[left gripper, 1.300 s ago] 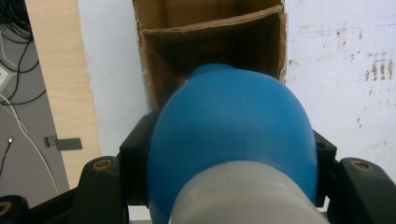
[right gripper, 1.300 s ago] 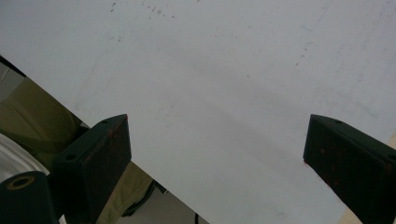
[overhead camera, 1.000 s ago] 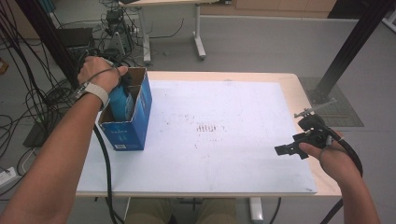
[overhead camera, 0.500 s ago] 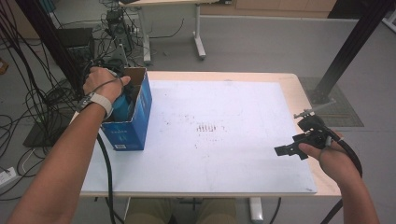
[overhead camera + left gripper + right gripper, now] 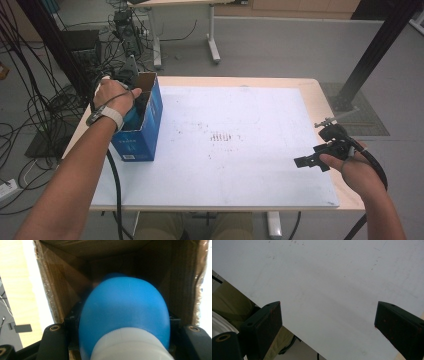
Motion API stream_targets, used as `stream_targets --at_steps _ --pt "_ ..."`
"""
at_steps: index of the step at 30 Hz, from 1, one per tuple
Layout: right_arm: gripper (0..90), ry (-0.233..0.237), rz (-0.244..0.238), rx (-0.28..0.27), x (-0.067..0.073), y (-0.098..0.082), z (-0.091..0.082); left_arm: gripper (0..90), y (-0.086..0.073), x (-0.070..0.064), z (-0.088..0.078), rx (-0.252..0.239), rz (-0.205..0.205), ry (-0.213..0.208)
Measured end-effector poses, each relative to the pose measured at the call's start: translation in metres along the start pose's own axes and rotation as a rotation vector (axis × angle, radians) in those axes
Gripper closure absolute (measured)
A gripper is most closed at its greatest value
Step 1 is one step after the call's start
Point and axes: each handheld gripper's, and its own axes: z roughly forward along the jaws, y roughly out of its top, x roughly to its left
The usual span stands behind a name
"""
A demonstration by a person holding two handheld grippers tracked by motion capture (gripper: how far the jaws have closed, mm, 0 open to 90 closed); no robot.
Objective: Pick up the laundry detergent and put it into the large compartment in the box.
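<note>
the blue bottle (image 5: pixel 123 315), white cap toward the camera, is pinched in the left gripper (image 5: pixel 123 345) and sits inside the open blue box (image 5: pixel 142 127) at the table's (image 5: pixel 260 170) far left corner. to do this well, i would lower it straight, clear of the cardboard walls, and let go only once it rests on the bottom. the left gripper view shows the brown inside of the box around the bottle; the high view gives the box's place and the right gripper (image 5: pixel 312 160), jaws spread and empty, near the right edge.
</note>
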Motion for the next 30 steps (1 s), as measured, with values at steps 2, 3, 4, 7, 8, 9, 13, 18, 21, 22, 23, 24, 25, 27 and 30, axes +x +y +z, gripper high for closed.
stream_targets --at_steps 2,3,4,7,8,9,13,18,21,22,23,24,25,27,30 --pt "7.5 0.001 -0.001 -0.001 0.0002 0.0005 0.0008 38.1 0.0002 -0.0002 0.0026 0.003 0.006 0.001" --pt "7.5 0.002 -0.002 0.001 0.0002 0.001 0.0011 38.1 0.0001 -0.0004 0.004 0.004 0.007 0.001" --pt "7.5 0.001 -0.001 0.001 0.0003 0.0013 0.0014 38.1 0.0007 -0.0007 0.0053 0.009 0.01 0.002" --pt "7.5 0.002 -0.002 0.001 0.0005 0.0016 0.0015 38.1 0.0005 0.0002 0.0084 0.011 0.013 0.0" --pt "7.5 0.001 -0.002 0.002 0.0006 0.0018 0.0015 38.1 0.0004 0.0004 0.0086 0.01 0.015 0.0" --pt "7.5 0.0 -0.001 0.002 0.0007 0.0018 0.0014 38.0 -0.0004 0.0003 0.0089 0.005 0.015 0.0" --pt "7.5 0.0 -0.002 0.002 0.0009 0.0018 0.0014 38.1 0.0001 -0.0012 0.009 0.008 0.02 0.003" --pt "7.5 0.001 0.0 0.0 0.0008 0.0008 0.0016 38.0 0.0001 -0.0031 0.0096 0.008 0.021 0.006" --pt "7.5 0.001 0.0 0.001 0.0006 0.0003 0.0014 38.0 0.0005 -0.0038 0.0097 0.009 0.022 0.008" --pt "7.5 0.001 -0.001 0.0 0.0004 0.0001 0.0013 38.0 0.0007 -0.004 0.0098 0.011 0.022 0.009" --pt "7.5 0.0 0.001 0.0 0.0006 0.0 0.0013 38.0 0.0009 -0.0038 0.0097 0.013 0.022 0.009" --pt "7.5 0.0 0.001 0.0 0.0005 -0.0001 0.0013 38.0 0.0007 -0.0037 0.0098 0.011 0.021 0.009" --pt "7.5 0.0 0.002 0.0 0.0004 -0.0001 0.0012 38.0 0.0006 -0.0036 0.0098 0.012 0.022 0.008" --pt "7.5 0.0 0.001 -0.001 0.0004 -0.0004 0.0011 38.0 0.0004 -0.0031 0.0097 0.011 0.021 0.007" --pt "7.5 0.0 0.0 -0.001 0.0007 -0.0005 0.0008 38.0 0.0 -0.0032 0.0098 0.011 0.019 0.007"
